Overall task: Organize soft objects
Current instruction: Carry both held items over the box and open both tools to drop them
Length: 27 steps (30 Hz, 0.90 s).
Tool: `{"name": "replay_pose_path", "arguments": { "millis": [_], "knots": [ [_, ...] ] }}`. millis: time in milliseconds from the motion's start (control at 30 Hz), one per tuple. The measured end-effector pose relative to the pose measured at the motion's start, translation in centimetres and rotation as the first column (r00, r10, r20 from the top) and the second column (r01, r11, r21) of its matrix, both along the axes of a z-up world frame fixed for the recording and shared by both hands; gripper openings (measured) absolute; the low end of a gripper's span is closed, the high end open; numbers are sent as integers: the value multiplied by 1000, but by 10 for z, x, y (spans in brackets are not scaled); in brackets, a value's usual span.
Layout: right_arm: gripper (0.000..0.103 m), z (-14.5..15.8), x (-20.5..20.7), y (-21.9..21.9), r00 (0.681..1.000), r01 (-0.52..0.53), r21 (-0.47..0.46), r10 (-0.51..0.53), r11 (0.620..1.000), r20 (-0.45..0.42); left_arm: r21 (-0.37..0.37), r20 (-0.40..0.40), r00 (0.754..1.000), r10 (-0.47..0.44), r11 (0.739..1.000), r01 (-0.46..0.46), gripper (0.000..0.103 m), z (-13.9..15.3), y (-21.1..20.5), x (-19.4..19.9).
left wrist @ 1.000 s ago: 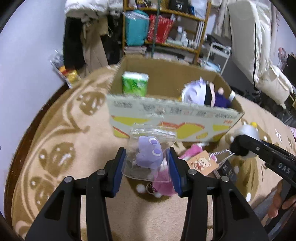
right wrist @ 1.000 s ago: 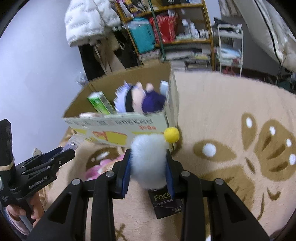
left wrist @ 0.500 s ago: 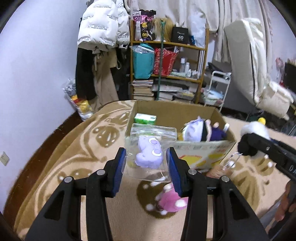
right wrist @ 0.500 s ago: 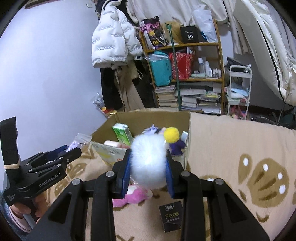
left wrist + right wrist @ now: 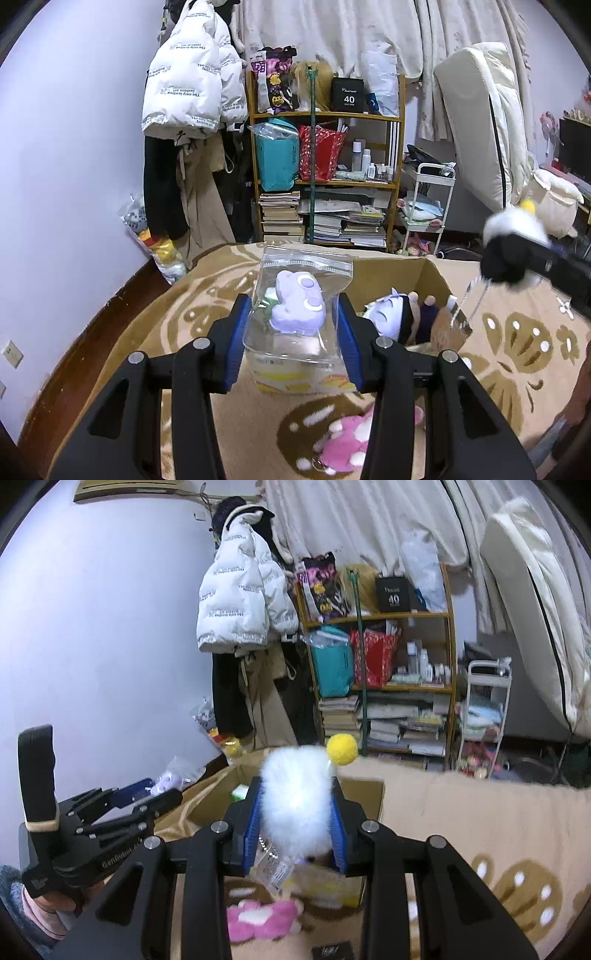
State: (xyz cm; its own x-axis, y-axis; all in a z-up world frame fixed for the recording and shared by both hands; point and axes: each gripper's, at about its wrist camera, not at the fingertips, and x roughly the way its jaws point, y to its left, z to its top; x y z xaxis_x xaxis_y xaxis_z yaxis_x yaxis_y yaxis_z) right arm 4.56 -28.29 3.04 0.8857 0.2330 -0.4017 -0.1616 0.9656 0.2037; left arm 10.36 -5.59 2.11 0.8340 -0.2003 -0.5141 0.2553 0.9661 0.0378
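Left gripper (image 5: 294,328) is clamped on a clear zip bag (image 5: 299,314) with a purple plush inside, centre frame, held high, probably to clear the box wall. Right gripper (image 5: 297,825) is clamped on a white fluffy toy (image 5: 295,801) with a yellow pompom (image 5: 342,750), also raised (tag and chain dangle below). Pink plush (image 5: 351,443) lies on the rug (image 5: 166,332), bottom centre, not yet picked up. Behind the bag: open cardboard box (image 5: 406,273) already holding a doll (image 5: 391,317). Likely next: drop both in. Far back, top centre: cluttered shelf (image 5: 325,118).
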Motion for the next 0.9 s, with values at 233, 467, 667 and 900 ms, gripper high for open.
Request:
{"name": "replay_pose_path", "arguments": {
  "millis": [233,467,667,900],
  "knots": [
    [34,3,30,0,1000,-21,-35,21,999,2,10,-33,999,14,1000,-14,44,-9,-5,30],
    [34,-22,50,-2,998,-57,-17,56,998,-37,36,-66,998,11,999,-9,44,-30,-14,50],
    [34,-41,65,-2,995,-76,14,76,997,-62,56,-119,993,22,998,-15,44,-55,-16,65],
    [34,-65,75,9,977,-187,71,193,980,-94,59,-152,988,28,998,-19,45,-66,-14,72]
  ]
}}
